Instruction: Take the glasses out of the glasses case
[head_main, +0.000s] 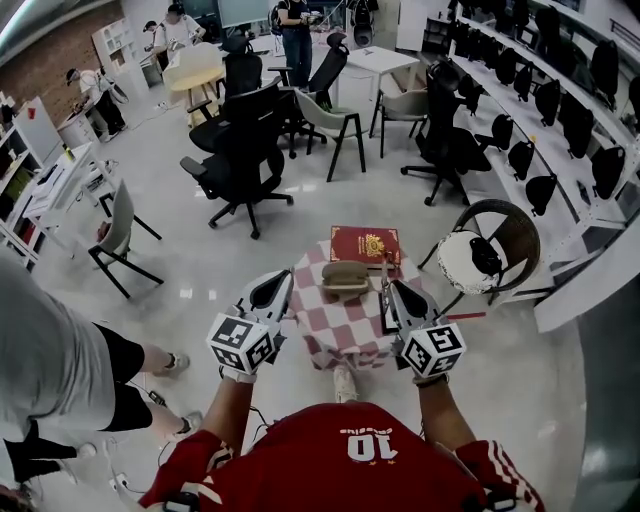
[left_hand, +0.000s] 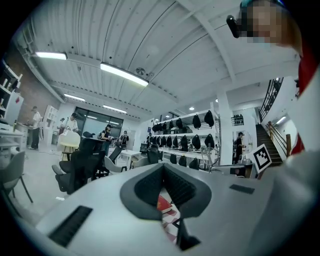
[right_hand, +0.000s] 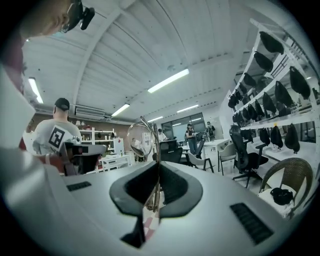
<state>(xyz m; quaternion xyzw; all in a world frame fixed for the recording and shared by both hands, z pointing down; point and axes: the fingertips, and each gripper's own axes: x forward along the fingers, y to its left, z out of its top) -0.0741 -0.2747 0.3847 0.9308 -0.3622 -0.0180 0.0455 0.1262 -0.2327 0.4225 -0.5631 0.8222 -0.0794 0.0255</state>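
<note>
Holding the glasses (right_hand: 141, 140) by their thin metal frame, the right gripper (right_hand: 157, 169) has its jaws pinched shut on it, with a round clear lens sticking up past the tips. The task looks basically done: the glasses are off the table, just right of the beige, rounded glasses case (head_main: 345, 278) on the red-and-white checked tablecloth (head_main: 335, 335). Only setting them down is left, if anything. Beside the case, the left gripper (left_hand: 162, 168) has its jaws together and empty. A glossy red book (head_main: 365, 243) lies behind.
</note>
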